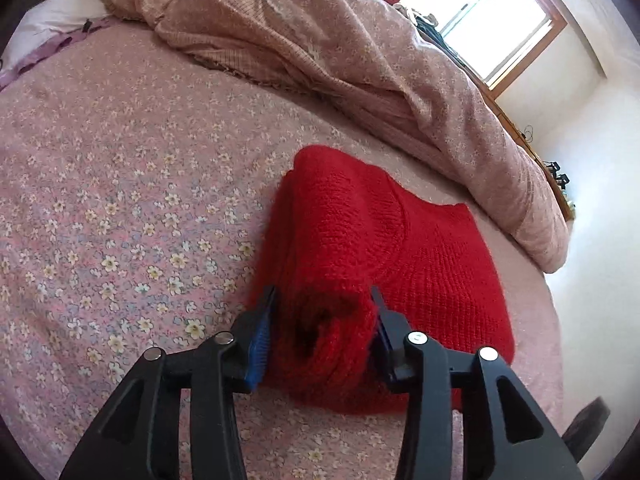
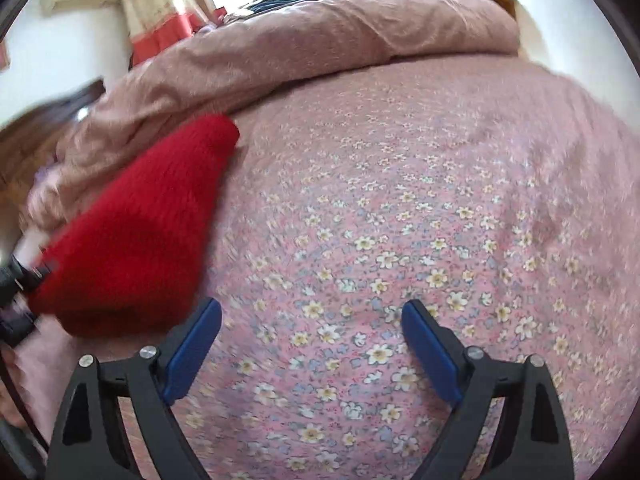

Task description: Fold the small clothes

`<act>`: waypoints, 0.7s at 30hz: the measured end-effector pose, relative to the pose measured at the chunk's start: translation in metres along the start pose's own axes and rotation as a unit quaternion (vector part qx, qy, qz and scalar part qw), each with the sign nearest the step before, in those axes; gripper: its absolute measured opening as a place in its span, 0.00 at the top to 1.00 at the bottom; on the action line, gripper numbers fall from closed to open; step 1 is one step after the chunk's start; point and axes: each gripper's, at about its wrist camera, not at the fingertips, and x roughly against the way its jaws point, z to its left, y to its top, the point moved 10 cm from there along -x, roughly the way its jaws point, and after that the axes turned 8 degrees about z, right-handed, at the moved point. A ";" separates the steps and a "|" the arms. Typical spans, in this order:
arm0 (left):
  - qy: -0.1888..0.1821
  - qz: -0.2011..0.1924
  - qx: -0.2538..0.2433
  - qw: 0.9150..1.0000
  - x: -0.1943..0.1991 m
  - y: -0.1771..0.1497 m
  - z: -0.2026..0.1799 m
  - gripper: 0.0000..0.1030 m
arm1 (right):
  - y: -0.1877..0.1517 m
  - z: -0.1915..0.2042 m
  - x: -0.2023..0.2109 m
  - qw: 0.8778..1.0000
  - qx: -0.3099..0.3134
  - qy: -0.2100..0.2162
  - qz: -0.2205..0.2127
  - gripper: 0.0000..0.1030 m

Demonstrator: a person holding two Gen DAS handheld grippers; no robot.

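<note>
A red knitted sweater point(image 1: 360, 232) lies folded on the flowered pink bedsheet point(image 1: 120, 200). My left gripper point(image 1: 323, 292) straddles the thick folded edge nearest the camera. The fold fills the gap between the blue pads point(image 1: 258, 336), which stand apart around it without squeezing it. In the right wrist view the same sweater point(image 2: 132, 240) lies at the left, blurred. My right gripper point(image 2: 310, 306) hovers to the right of it over the bare sheet point(image 2: 400, 220), open wide with nothing between its fingers.
A crumpled pink duvet point(image 1: 320, 48) is bunched along the far side of the bed, just behind the sweater. The bed's edge point(image 1: 552, 320) runs close on the right, with a white wall and a bright window point(image 1: 480, 12) beyond it.
</note>
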 end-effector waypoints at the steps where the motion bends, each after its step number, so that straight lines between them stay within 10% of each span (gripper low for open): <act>1: -0.001 0.001 0.003 1.000 0.003 -0.001 0.000 0.64 | 0.004 0.002 0.002 1.000 -0.008 0.014 0.001 0.15; 6: 0.012 -0.020 0.033 0.999 0.048 -0.003 0.007 0.64 | 0.034 0.043 0.023 0.998 0.032 0.042 -0.025 0.61; 12: 0.041 -0.087 -0.022 0.995 0.073 0.010 -0.009 0.65 | 0.065 0.125 0.049 0.981 0.150 0.077 -0.094 0.72; 21: 0.049 -0.080 -0.086 0.992 0.039 0.008 -0.031 0.74 | 0.028 0.172 -0.020 0.970 0.225 0.088 -0.006 0.93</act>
